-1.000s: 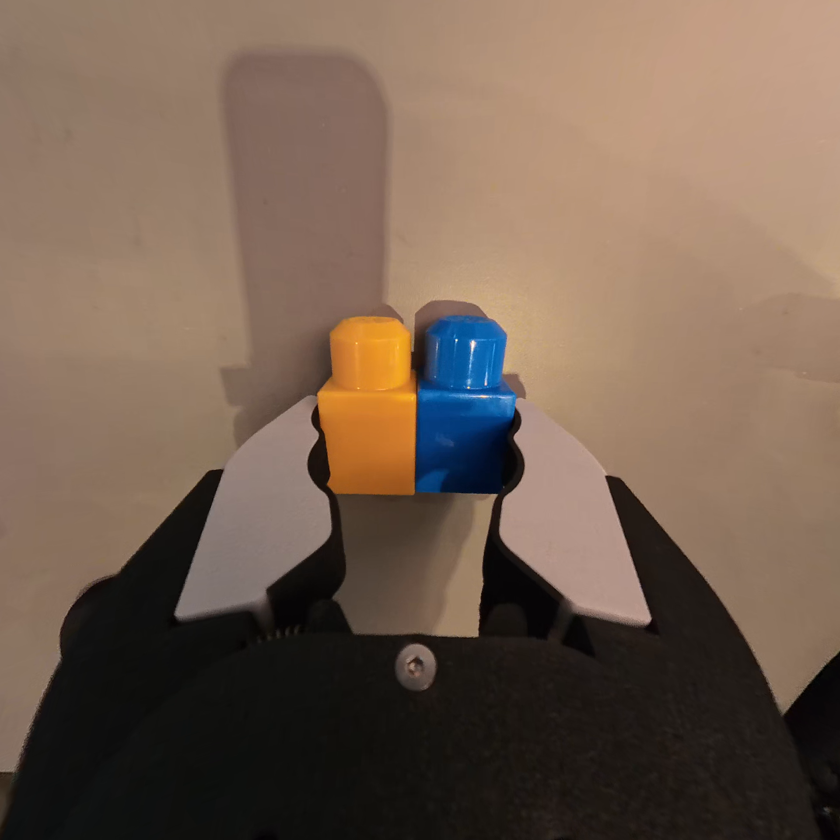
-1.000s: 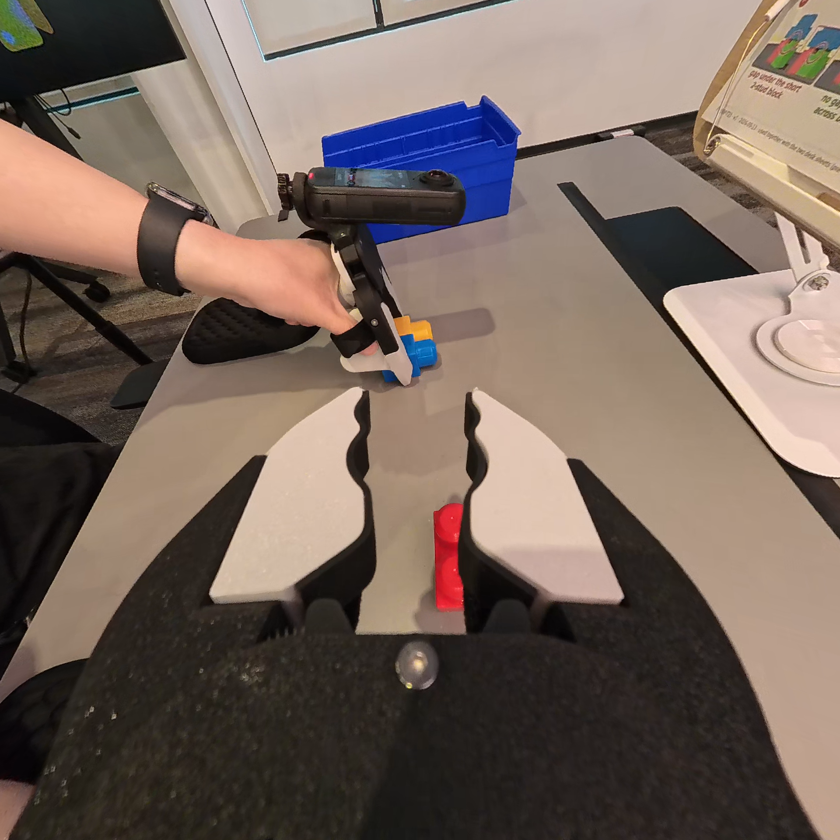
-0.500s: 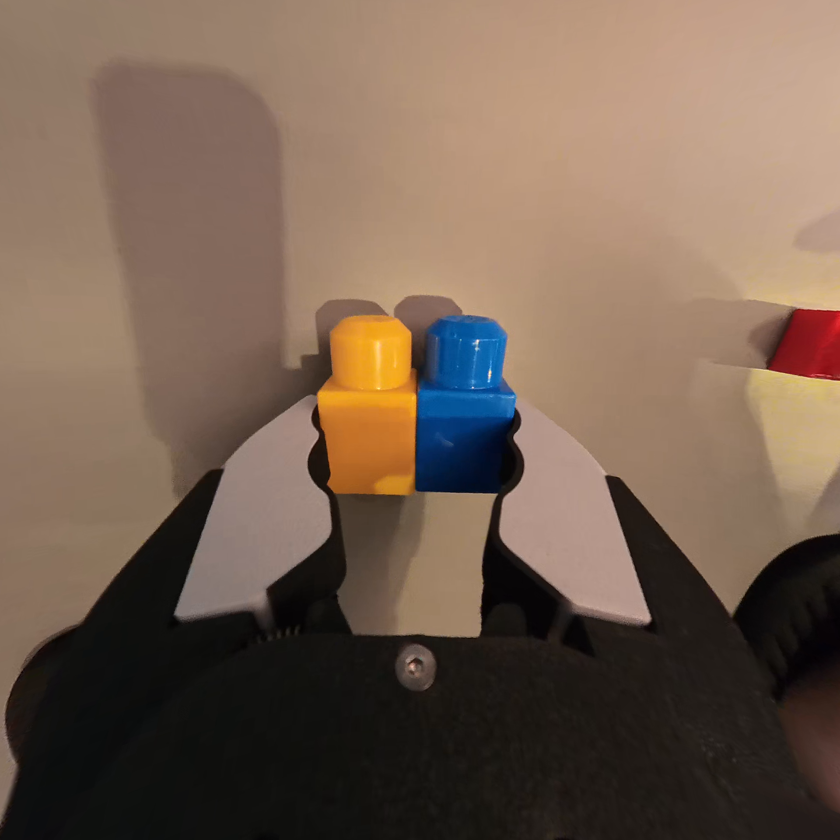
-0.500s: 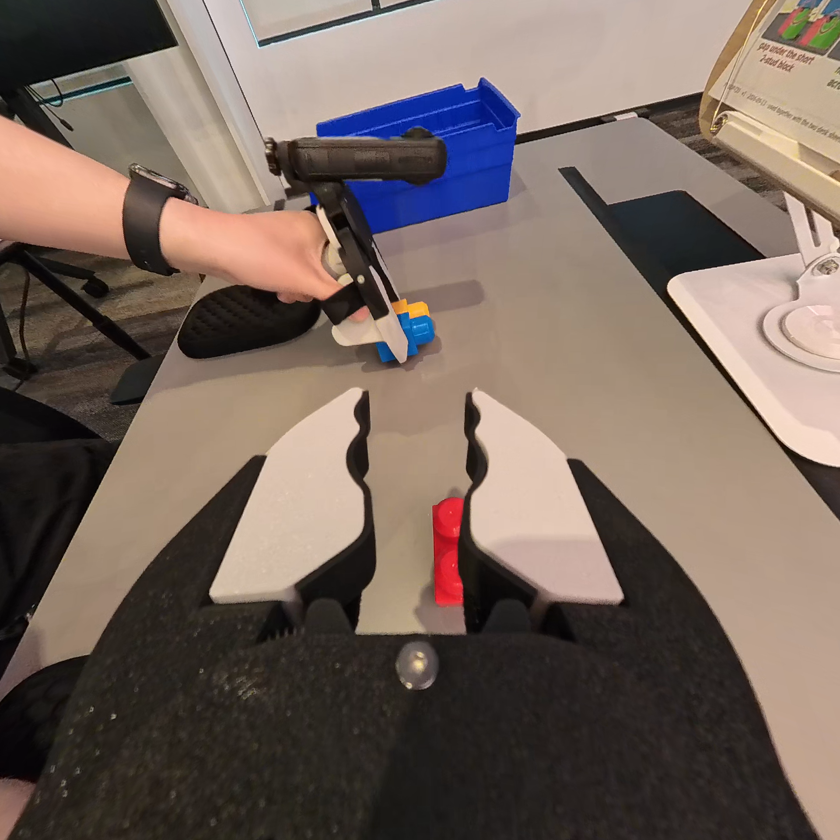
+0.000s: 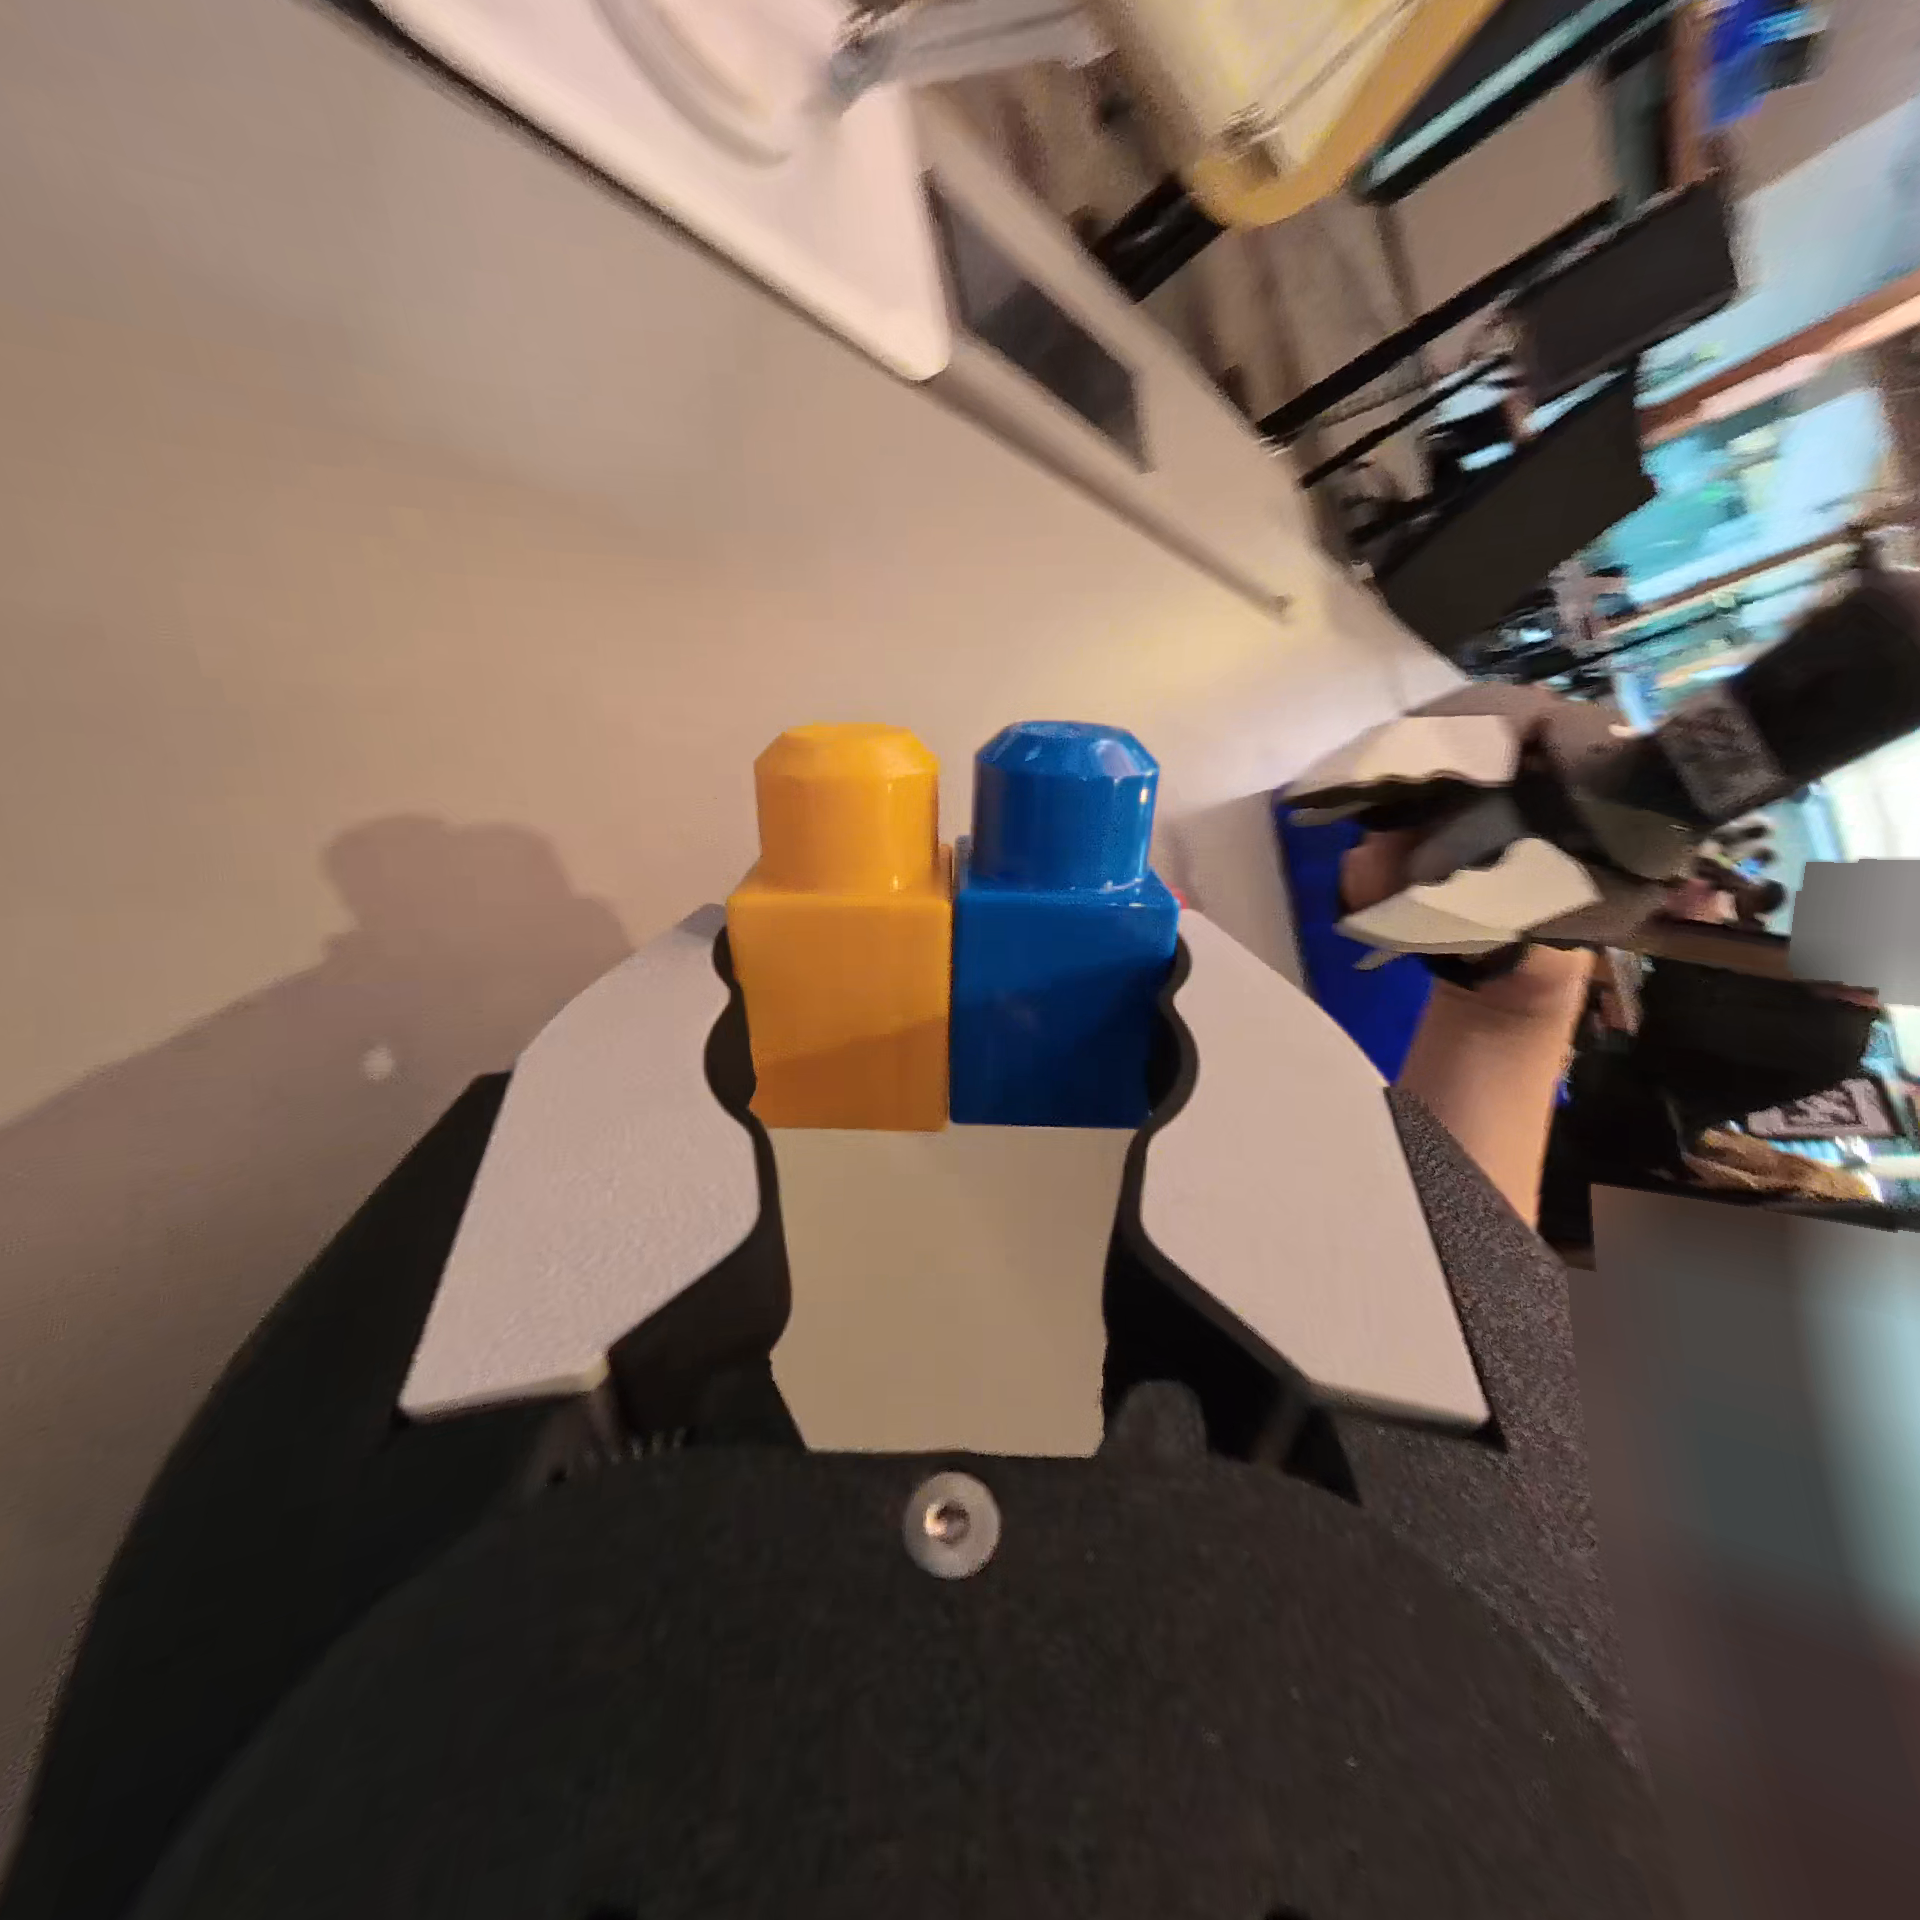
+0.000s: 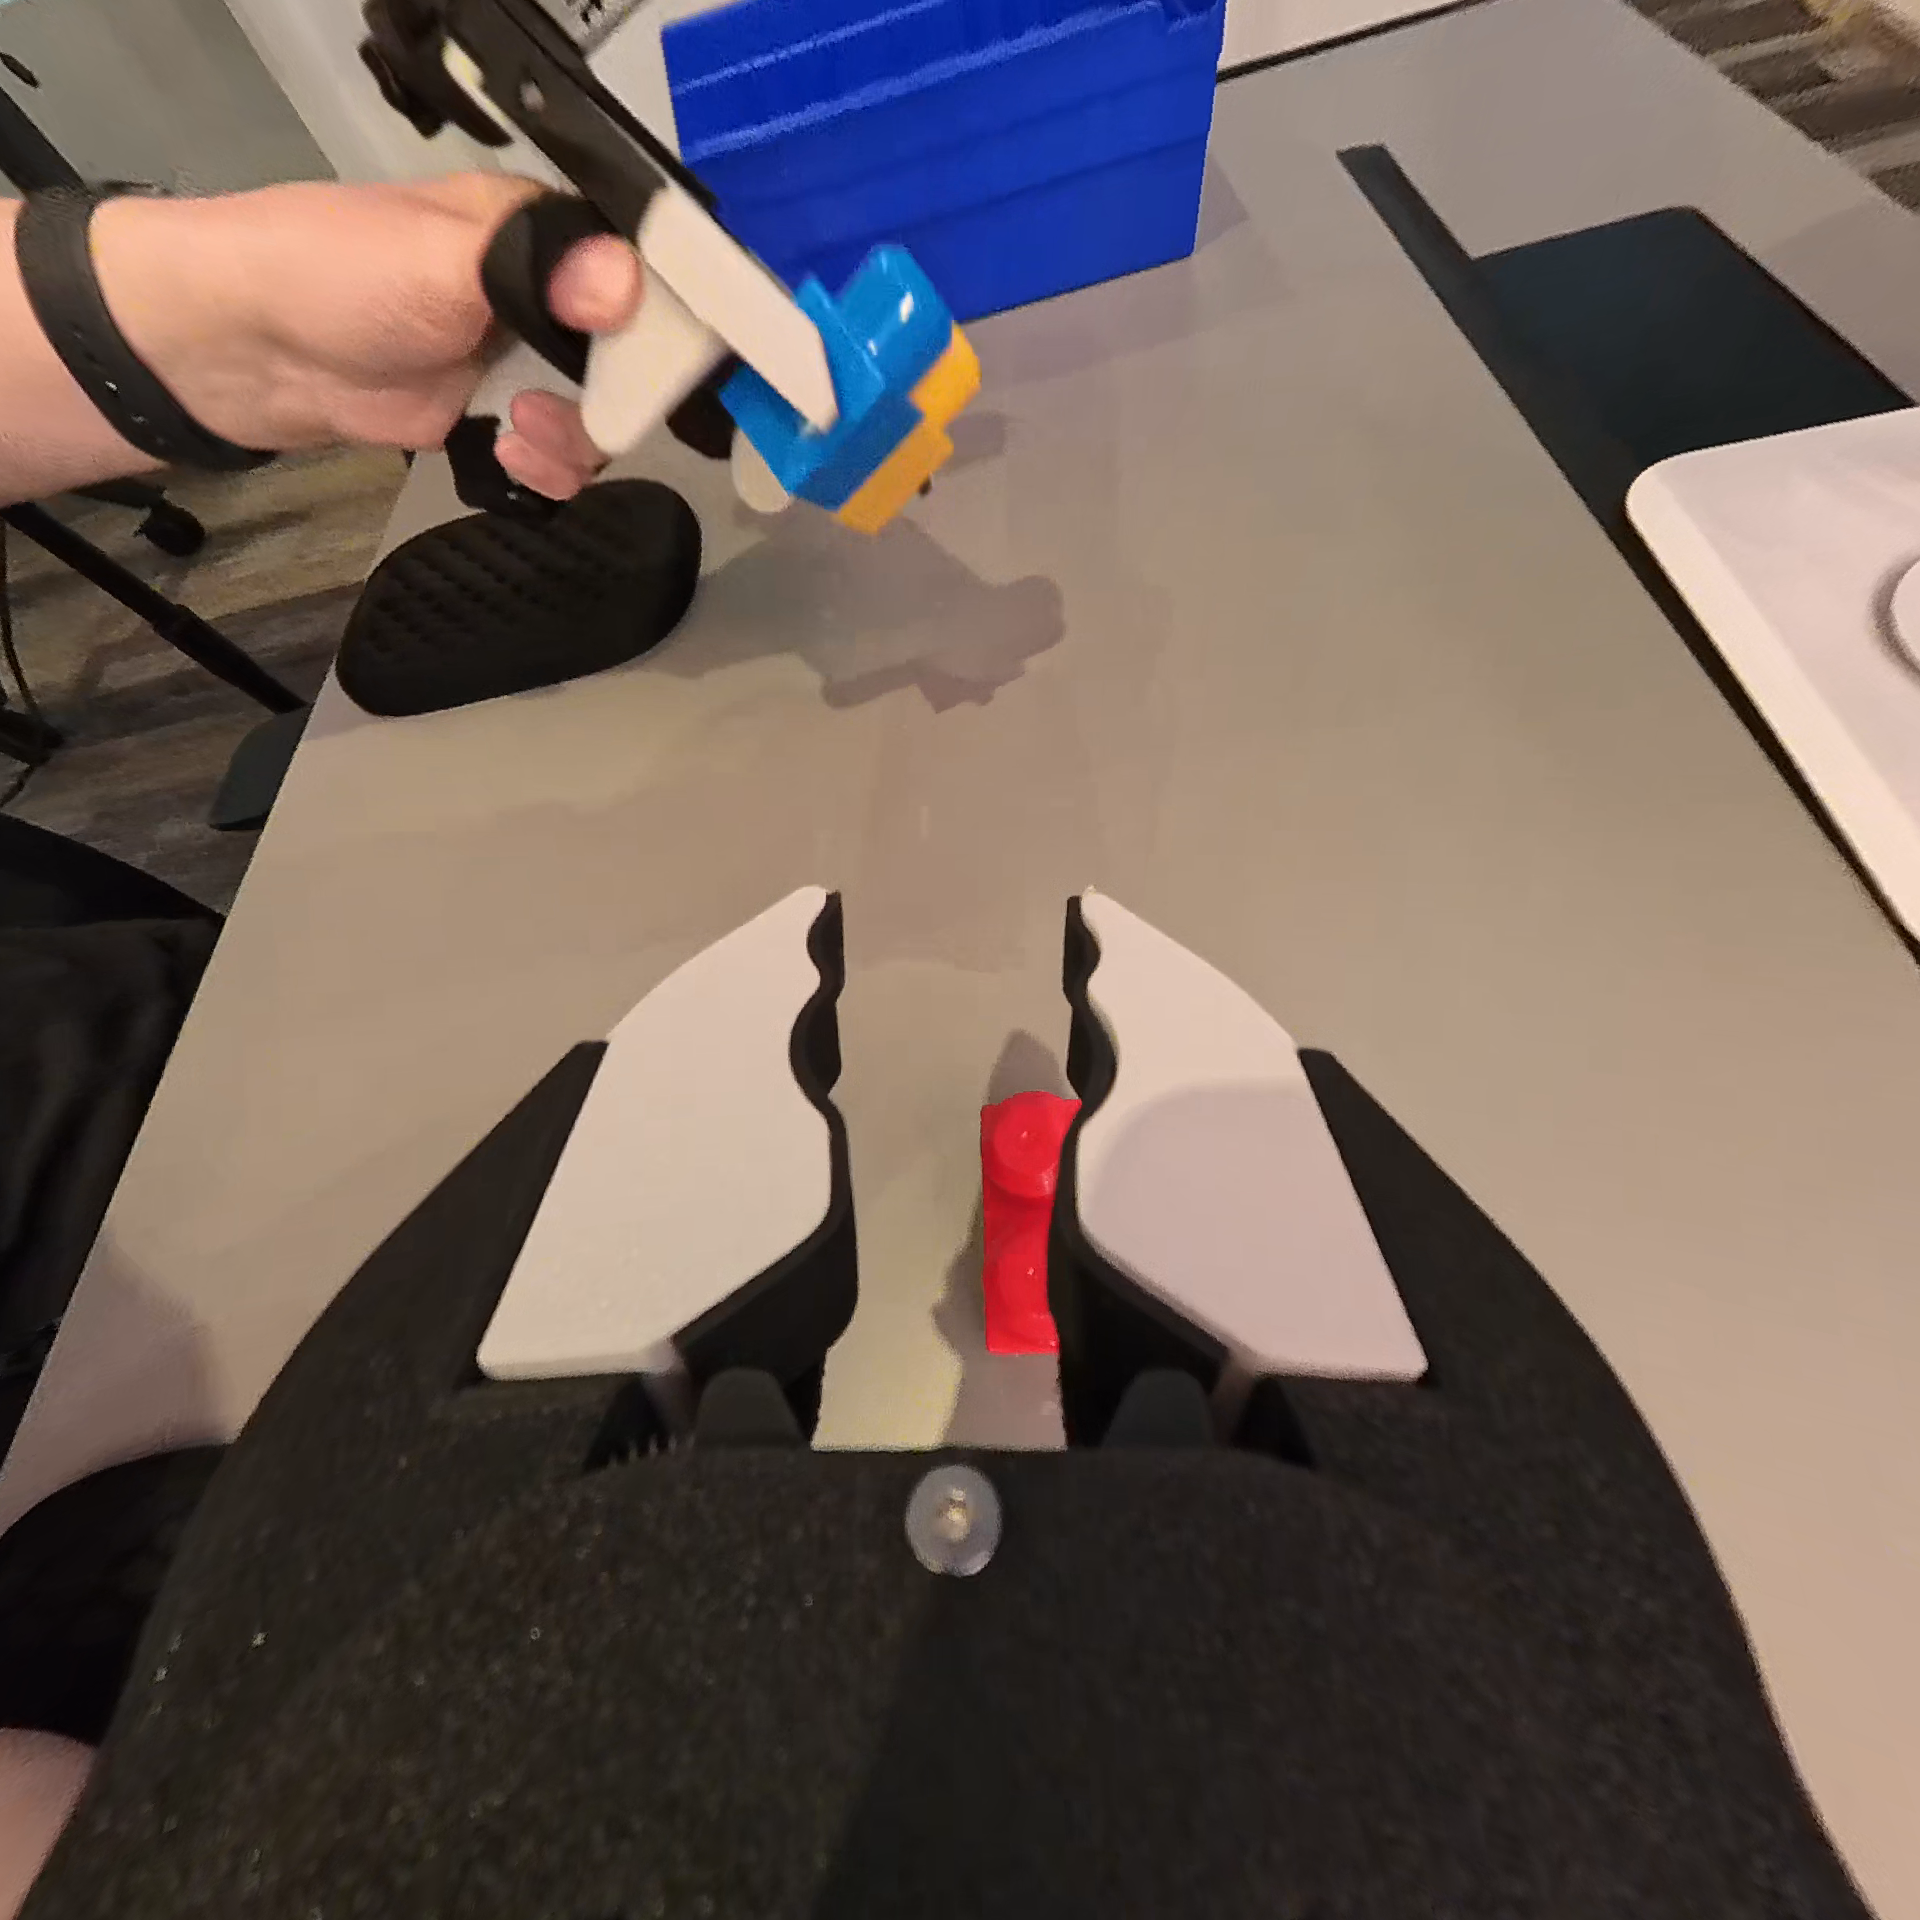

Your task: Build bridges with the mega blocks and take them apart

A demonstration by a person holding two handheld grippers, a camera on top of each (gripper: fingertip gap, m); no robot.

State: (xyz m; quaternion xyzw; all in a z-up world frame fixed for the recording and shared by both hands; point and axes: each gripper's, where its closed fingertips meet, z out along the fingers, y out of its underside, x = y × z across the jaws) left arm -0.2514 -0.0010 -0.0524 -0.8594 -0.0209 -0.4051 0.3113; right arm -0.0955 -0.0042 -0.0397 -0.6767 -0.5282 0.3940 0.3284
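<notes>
My left gripper is shut on two single-stud blocks pressed side by side, an orange block and a blue block. In the right wrist view, the left gripper holds the blue block and the orange block tilted in the air above the grey table. My right gripper is open and empty, low over the table. A red block lies on the table under it, close to the right finger.
A blue bin stands at the table's far side. A black padded rest lies at the left edge. A white stand base and a dark mat lie on the right. A person's hand holds the left gripper. To reach the black padded rest in a straight line is about 25 centimeters for my left fingers, about 35 centimeters for my right.
My left gripper has lifted the orange and blue blocks off the table and rolled them over, swinging its view towards the room. The right gripper has stayed open over the red block.
</notes>
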